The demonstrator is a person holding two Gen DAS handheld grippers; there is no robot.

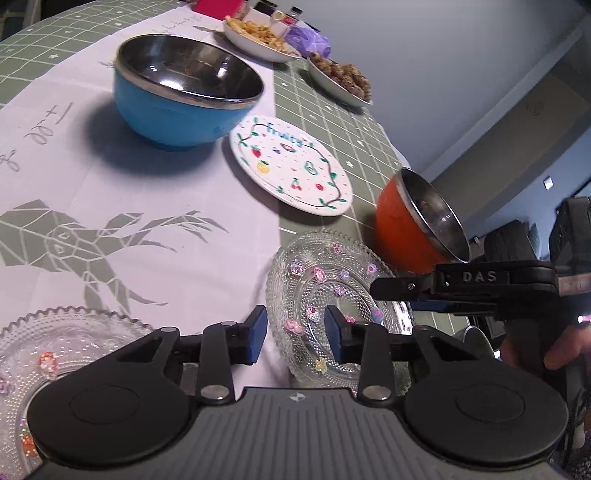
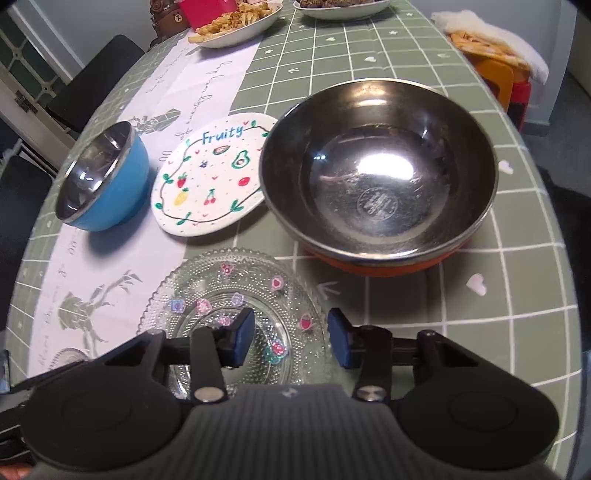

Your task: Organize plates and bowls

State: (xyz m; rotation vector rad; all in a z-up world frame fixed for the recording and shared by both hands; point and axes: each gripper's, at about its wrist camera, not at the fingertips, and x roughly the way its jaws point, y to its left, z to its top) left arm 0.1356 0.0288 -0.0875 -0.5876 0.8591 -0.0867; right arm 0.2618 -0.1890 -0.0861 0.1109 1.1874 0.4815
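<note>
A clear beaded glass plate with small flower stickers (image 1: 325, 291) (image 2: 236, 306) lies near the table's front edge. My left gripper (image 1: 295, 334) straddles its left rim, one blue pad outside and one over the plate, with gaps showing; it is open. My right gripper (image 2: 291, 339) straddles the right rim the same way and is open; the left wrist view shows it side-on (image 1: 391, 295). A second glass plate (image 1: 55, 350) sits to the left. Behind are a blue steel-lined bowl (image 1: 184, 96) (image 2: 107, 177), a white "Fruity" plate (image 1: 291, 166) (image 2: 210, 177) and an orange steel-lined bowl (image 1: 402, 229) (image 2: 376, 173).
Two dishes of food (image 2: 236, 22) (image 2: 340, 7) stand at the table's far end, with jars and a red box behind. A dark chair (image 2: 99, 74) is at the left side and an orange stool with a white furry cover (image 2: 498, 48) at the right.
</note>
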